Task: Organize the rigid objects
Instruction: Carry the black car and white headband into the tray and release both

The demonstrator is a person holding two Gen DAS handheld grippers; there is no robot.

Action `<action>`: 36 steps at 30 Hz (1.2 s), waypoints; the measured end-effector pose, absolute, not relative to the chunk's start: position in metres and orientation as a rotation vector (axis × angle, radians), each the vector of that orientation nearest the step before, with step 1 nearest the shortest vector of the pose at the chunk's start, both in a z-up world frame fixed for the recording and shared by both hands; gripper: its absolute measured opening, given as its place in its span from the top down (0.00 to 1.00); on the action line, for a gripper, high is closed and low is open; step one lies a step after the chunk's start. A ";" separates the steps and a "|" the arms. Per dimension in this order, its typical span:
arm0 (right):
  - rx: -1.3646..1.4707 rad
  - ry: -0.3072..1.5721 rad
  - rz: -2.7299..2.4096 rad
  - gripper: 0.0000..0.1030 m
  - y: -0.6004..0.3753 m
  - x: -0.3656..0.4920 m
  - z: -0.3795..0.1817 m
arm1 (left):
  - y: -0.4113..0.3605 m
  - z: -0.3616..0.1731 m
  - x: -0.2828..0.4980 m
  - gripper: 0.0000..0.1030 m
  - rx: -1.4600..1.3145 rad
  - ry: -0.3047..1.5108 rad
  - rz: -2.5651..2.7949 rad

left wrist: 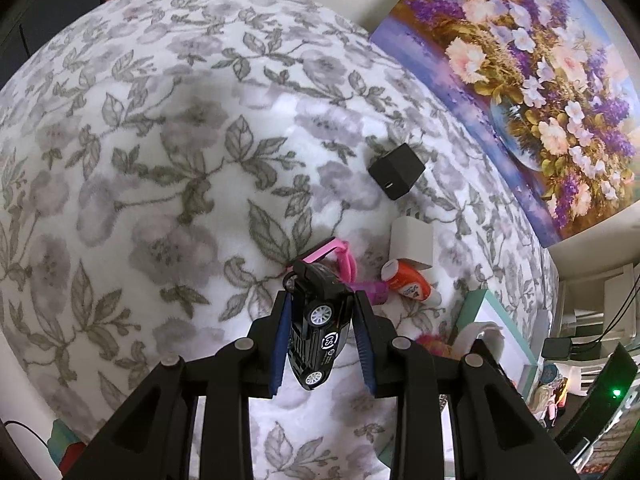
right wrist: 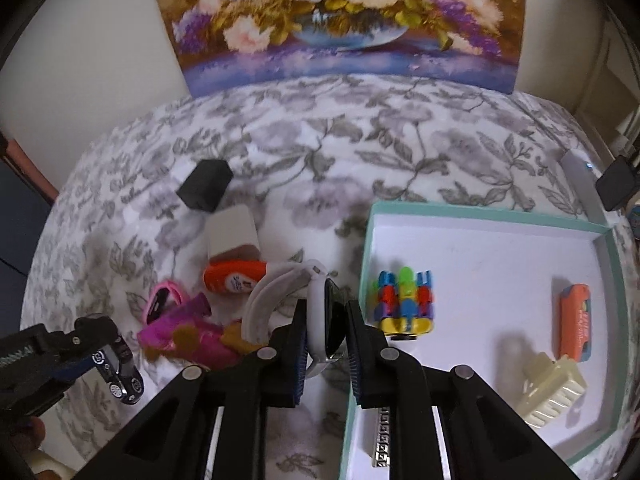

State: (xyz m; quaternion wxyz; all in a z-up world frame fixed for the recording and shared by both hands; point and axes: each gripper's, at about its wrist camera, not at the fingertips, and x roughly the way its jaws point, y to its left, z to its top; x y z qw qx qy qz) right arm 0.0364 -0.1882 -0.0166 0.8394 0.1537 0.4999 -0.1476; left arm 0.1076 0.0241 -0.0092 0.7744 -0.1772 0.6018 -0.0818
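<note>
My left gripper (left wrist: 322, 312) is shut on a black toy car (left wrist: 316, 328), held nose-down above the floral blanket (left wrist: 140, 160); the same car (right wrist: 120, 372) shows at the lower left of the right wrist view. My right gripper (right wrist: 326, 332) is shut on a white smartwatch (right wrist: 320, 320) with a grey strap (right wrist: 264, 300), lifted beside the teal-rimmed white box (right wrist: 400, 210). Loose on the blanket lie an orange tube (right wrist: 236, 278), a pink watch (right wrist: 164, 300), a magenta wrapper (right wrist: 188, 332), a white block (right wrist: 232, 228) and a black cube (right wrist: 204, 186).
Inside the box (right wrist: 610, 300) are a colourful block toy (right wrist: 404, 304), an orange case (right wrist: 576, 324), a cream brush (right wrist: 552, 394) and a patterned strip (right wrist: 382, 436). A flower painting (right wrist: 340, 20) leans on the wall behind. Cables and devices (left wrist: 580, 348) crowd the right side.
</note>
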 end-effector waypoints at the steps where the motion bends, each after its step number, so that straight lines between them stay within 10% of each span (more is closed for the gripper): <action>1: 0.331 1.050 -0.315 0.82 -0.189 0.035 -0.014 | 0.024 -0.008 0.107 0.69 -0.382 1.300 -0.177; 36: 0.425 1.214 -0.185 0.82 -0.183 0.041 -0.058 | 0.017 -0.009 0.107 0.69 -0.366 1.312 -0.164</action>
